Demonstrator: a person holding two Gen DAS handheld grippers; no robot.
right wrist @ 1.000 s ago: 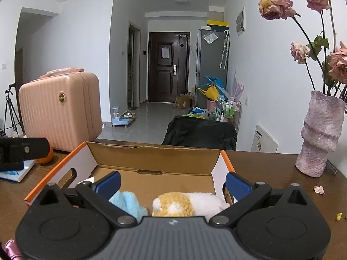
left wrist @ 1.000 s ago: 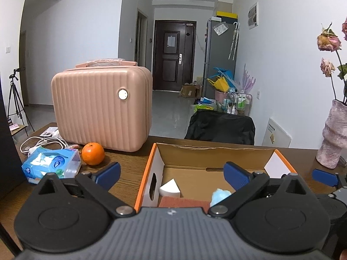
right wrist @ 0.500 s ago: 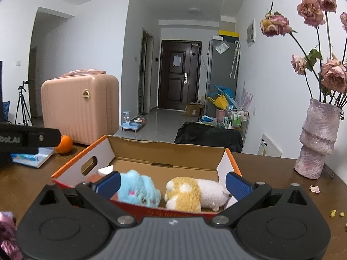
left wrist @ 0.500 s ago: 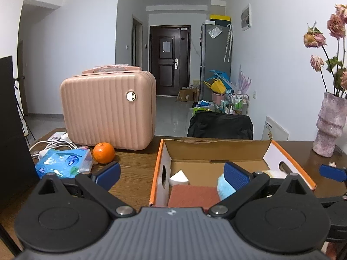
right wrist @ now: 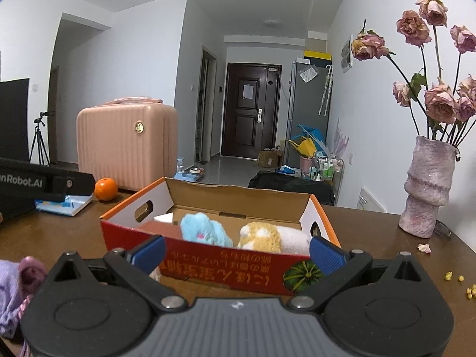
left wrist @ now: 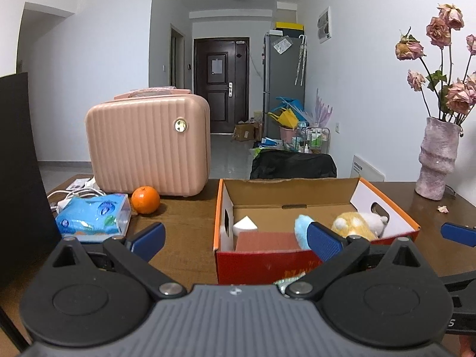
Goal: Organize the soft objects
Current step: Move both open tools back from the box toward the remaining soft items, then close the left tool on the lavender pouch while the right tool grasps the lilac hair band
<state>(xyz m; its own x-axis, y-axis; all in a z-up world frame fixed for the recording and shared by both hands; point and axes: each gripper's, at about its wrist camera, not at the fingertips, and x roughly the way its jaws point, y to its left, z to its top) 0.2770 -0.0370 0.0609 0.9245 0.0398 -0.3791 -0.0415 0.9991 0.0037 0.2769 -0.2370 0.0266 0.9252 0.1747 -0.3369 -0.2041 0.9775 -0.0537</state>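
Note:
An open cardboard box (left wrist: 297, 260) (right wrist: 208, 263) with orange rim and red front sits on the brown table. Inside lie a blue plush (right wrist: 205, 232) (left wrist: 301, 227), a yellow-and-white plush (right wrist: 267, 238) (left wrist: 355, 226), a reddish sponge block (left wrist: 267, 241) and a white wedge sponge (left wrist: 244, 225). My left gripper (left wrist: 236, 239) is open and empty, just before the box's left front. My right gripper (right wrist: 236, 253) is open and empty, before the box's front wall. A purple soft item (right wrist: 15, 294) lies at the lower left of the right wrist view.
A pink suitcase (left wrist: 148, 145) stands at the back left, with an orange (left wrist: 145, 200), a blue tissue pack (left wrist: 93, 214) and white cables (left wrist: 74, 192) beside it. A pink vase of dried roses (left wrist: 435, 157) (right wrist: 428, 187) stands at the right. Petal crumbs (right wrist: 455, 279) lie nearby.
Both grippers have pulled back and risen from the box; its red front wall and the plush toys inside now show fully. Both stay open and empty.

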